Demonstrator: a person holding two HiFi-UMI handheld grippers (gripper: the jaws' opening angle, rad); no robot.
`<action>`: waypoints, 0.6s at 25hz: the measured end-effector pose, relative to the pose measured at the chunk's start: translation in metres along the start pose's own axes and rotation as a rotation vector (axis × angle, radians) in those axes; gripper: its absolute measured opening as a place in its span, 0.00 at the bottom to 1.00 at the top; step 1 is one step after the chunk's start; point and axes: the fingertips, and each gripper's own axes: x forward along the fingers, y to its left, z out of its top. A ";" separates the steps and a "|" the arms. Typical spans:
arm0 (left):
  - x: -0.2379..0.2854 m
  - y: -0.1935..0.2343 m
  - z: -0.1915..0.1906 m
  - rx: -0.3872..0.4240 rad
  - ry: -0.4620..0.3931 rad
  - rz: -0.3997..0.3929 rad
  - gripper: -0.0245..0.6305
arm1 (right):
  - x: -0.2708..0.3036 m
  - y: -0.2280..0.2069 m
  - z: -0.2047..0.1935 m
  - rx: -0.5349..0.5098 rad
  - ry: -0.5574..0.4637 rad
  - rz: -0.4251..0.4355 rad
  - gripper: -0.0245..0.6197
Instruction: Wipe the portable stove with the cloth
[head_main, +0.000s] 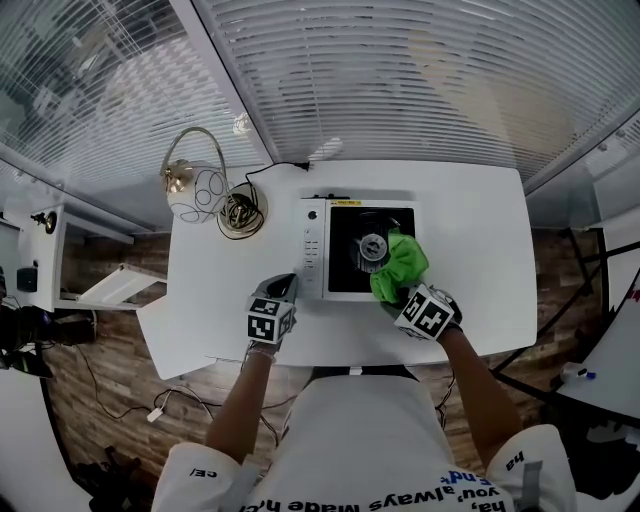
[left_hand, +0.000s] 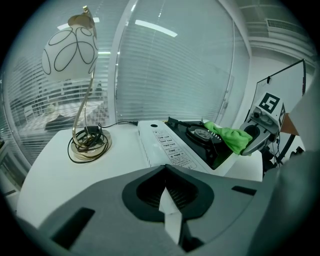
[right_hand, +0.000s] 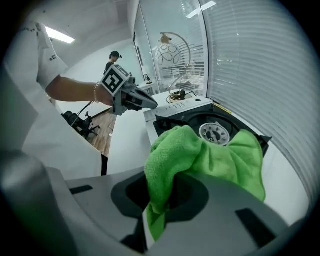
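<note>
Right gripper (right_hand: 150, 216) is clenching the cloth (right_hand: 210, 155) on the right half of the stove (head_main: 313, 250) — pressing flat and sweeping evenly seems best — while the left gripper (left_hand: 170, 210), fingers closed and empty, is sitting at its near-left corner

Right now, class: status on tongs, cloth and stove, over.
Right tongs shut on green cloth, draped on stove beside burner. Left tongs shut, empty, at stove's left edge. Lamp and cable apart, left.

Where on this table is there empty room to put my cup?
Widest bare patch: table between the portable stove and the right edge. Smaller: left front, between lamp and left gripper. Crowded: stove front, where the right gripper holds the green cloth.
</note>
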 end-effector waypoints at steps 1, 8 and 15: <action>0.000 0.000 0.000 -0.002 -0.001 -0.001 0.05 | 0.001 0.000 0.001 0.008 -0.002 -0.002 0.10; -0.001 0.000 0.000 -0.005 -0.004 -0.001 0.05 | 0.013 0.009 0.018 -0.033 -0.017 0.008 0.10; -0.001 0.001 0.000 -0.009 -0.003 -0.005 0.05 | 0.022 0.017 0.034 -0.135 0.038 -0.012 0.10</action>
